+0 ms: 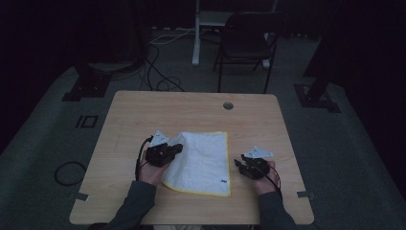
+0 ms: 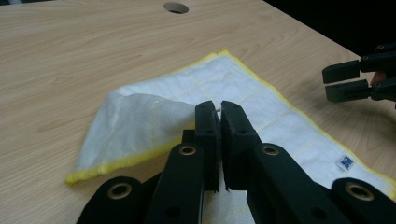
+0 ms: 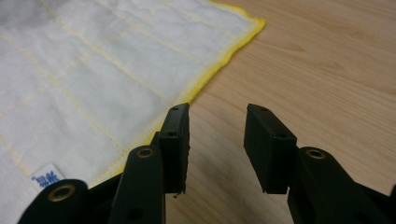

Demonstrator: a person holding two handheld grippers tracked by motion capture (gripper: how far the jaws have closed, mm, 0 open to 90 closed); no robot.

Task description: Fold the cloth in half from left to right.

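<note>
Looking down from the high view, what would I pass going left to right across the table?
Left tongs pinching the cloth's corner → white cloth with yellow edge → bare wooden table → right tongs, open beside the cloth.

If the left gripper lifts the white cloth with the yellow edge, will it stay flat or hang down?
The cloth will probably hang limp: its pinched corner already folds softly over itself. It looks thin and light, so the left gripper should lift it easily. The rest may drag across the table.
</note>
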